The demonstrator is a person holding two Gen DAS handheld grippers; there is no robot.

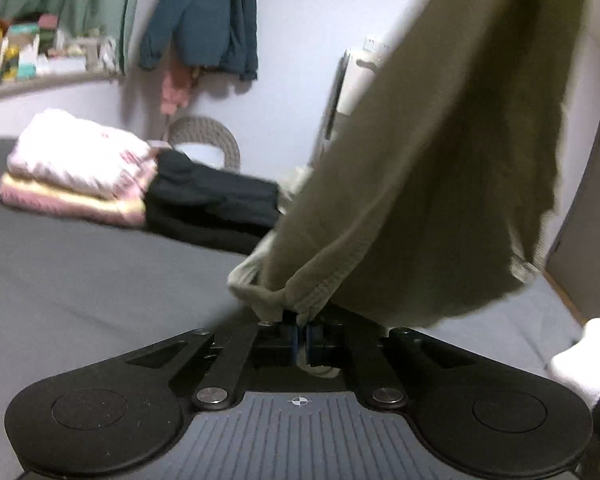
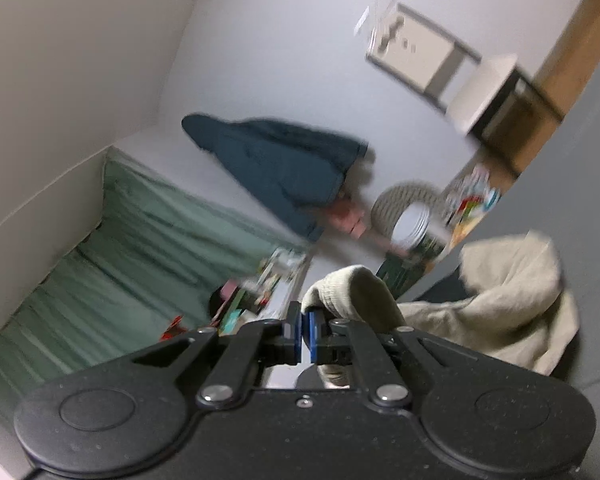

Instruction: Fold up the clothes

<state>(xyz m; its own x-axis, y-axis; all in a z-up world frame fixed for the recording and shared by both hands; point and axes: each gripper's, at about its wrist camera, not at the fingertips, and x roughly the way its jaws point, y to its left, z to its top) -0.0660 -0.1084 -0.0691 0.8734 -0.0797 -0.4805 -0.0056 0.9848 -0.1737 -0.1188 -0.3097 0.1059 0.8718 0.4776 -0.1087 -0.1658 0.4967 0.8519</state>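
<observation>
Left gripper: blue pads pressed together, clenched on a hemmed edge of the olive garment; a scrap of fabric pokes out behind the pads.
Olive garment, left wrist view: held in the air, rising from the gripper up to the top right and sagging in a broad fold above the grey bed sheet.
Right gripper: blue pads nearly touching, clamped on a ribbed edge of the same garment, which looks pale here; the fabric humps over the right finger and trails off to the right.
White sock: at the right edge, just beyond the left gripper.
Folded stack: white and pink pieces piled on the bed sheet, well behind the garment's held edge.
Black clothing: touching the right side of the stack.
Woven basket: against the wall behind the stack.
Dark blue jacket: hanging on the wall above the basket.
Green curtain: left of the jacket.
</observation>
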